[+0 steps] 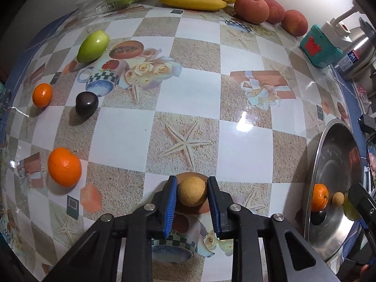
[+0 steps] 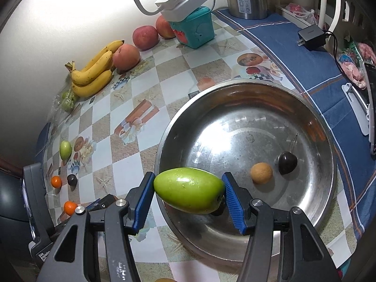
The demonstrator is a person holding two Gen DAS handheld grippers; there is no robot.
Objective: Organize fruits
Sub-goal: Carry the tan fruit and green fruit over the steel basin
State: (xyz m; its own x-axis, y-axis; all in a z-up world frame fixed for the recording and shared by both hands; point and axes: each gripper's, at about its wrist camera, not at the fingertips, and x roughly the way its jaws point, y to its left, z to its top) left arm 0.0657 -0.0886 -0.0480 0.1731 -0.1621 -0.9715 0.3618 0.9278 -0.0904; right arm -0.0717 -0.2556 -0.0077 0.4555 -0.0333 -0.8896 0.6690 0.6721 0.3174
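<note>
With our left gripper [image 1: 192, 193] clamped on the small round tan fruit [image 1: 192, 193] on the checked tablecloth [image 1: 195, 89] and our right gripper [image 2: 188, 193] clamped on the oval green fruit [image 2: 188, 193] over the steel basin's [image 2: 315, 127] near rim, we judged the next move was releasing it inside.

Bright overhead light — glare on the tablecloth [image 1: 244, 122] — sharp focus, fisheye-bent dark edges.

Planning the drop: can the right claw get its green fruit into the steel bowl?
Probably yes: the right claw holds the green fruit over the steel bowl's near rim, with bare bowl floor behind it.
</note>
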